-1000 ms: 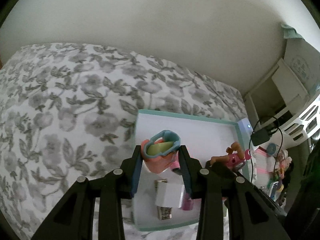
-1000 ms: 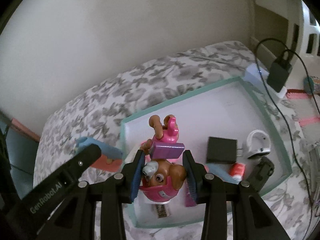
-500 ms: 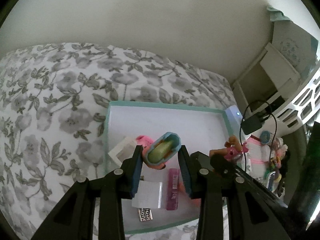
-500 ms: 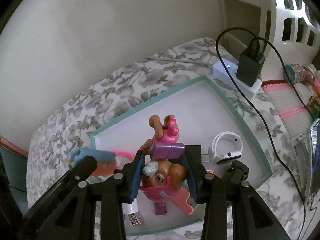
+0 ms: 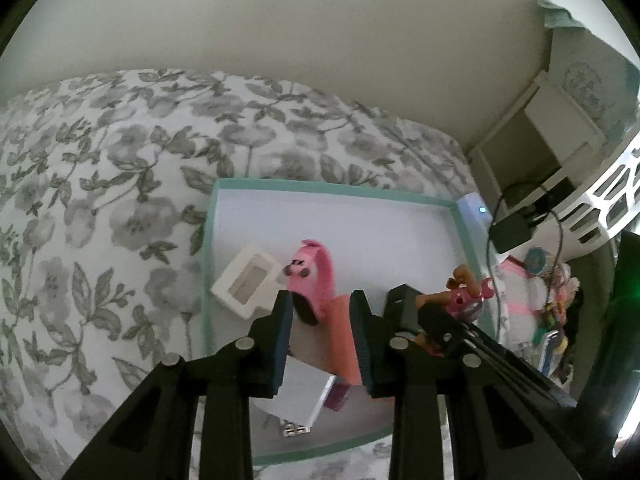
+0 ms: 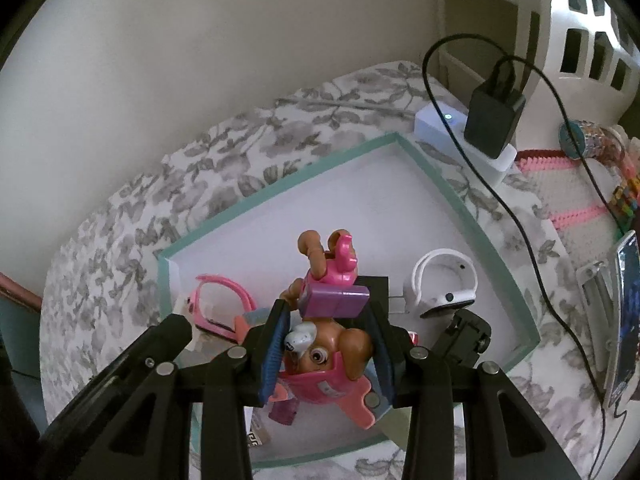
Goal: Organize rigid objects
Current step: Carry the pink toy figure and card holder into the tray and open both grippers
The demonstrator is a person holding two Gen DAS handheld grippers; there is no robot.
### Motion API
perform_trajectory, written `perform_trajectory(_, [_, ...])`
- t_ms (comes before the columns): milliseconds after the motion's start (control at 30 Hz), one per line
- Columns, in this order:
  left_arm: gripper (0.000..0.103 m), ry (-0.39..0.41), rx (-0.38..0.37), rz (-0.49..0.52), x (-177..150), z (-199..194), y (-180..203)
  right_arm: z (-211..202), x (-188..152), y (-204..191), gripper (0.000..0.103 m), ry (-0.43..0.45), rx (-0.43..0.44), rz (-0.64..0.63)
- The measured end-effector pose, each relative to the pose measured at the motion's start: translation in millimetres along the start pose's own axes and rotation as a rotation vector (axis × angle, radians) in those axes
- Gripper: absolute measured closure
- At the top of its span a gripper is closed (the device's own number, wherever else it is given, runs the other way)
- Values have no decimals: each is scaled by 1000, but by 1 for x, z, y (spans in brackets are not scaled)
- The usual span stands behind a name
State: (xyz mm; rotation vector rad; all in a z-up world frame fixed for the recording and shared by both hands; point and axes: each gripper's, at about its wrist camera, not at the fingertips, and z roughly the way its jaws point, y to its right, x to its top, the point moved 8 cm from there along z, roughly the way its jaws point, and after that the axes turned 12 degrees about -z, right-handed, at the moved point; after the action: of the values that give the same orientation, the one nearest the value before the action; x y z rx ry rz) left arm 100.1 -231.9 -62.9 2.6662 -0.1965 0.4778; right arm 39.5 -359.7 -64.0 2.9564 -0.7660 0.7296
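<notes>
- The left gripper [image 5: 320, 316] hangs over the tray [image 5: 466, 236]; its jaws are closing, with a coral toy [image 5: 342, 340] between them, though whether the pads press it cannot be told.
- A pink watch [image 5: 314, 276] lies just beyond those jaws.
- The right gripper [image 6: 326, 340] pinches a toy dog [image 6: 326, 344], jaws tight on its head.
- A white watch [image 6: 444, 280] lies right of them.
</notes>
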Motion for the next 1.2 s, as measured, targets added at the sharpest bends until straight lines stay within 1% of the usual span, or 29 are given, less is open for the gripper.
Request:
perform_trajectory(200, [73,28,78,11,5,-4,-14,14,-6,-6,61,-42,6,-16])
perform_trajectory(400, [73,32,145,9,8,-2,-28,29,-15,-12,61,-92,10,-41])
perform_trajectory(600, [72,33,204,-8,12,-1,-44,32,-16,-14,61,-100,-2,-65])
perform_trajectory(667, [68,28,223,-16,13,1,-49,32,-16,-14,61,-106,-7,-70])
perform_trajectory(733, [60,24,239,-24,13,3,-53,32,-16,-15,61,-108,-10,-77])
perform_trajectory(833, [55,17,257,-38,13,4,-59,30,-15,-16,58,-106,-17,-86])
perform_trajectory(867, [52,15,268,-42,14,5,-62,30,-14,-16,54,-106,-21,-89])
perform_trajectory(900, [47,16,281,-45,14,5,-64,29,-14,-16,51,-105,-24,-92])
perform_trajectory(933, [45,16,290,-46,14,5,-66,29,-14,-17,46,-104,-25,-93])
perform_trajectory(967, [45,18,307,-47,15,5,-69,28,-13,-17,44,-103,-25,-96])
perform_trajectory(1033, [43,17,330,-49,15,5,-73,26,-12,-18,42,-99,-26,-103])
perform_trajectory(1100, [42,18,353,-51,16,6,-77,25,-11,-19,39,-97,-31,-111])
perform_trajectory(1167, [32,16,378,-50,16,8,-82,23,-10,-20,35,-92,-38,-119])
perform_trajectory(1200, [24,16,383,-50,16,9,-84,22,-9,-21,33,-89,-42,-123])
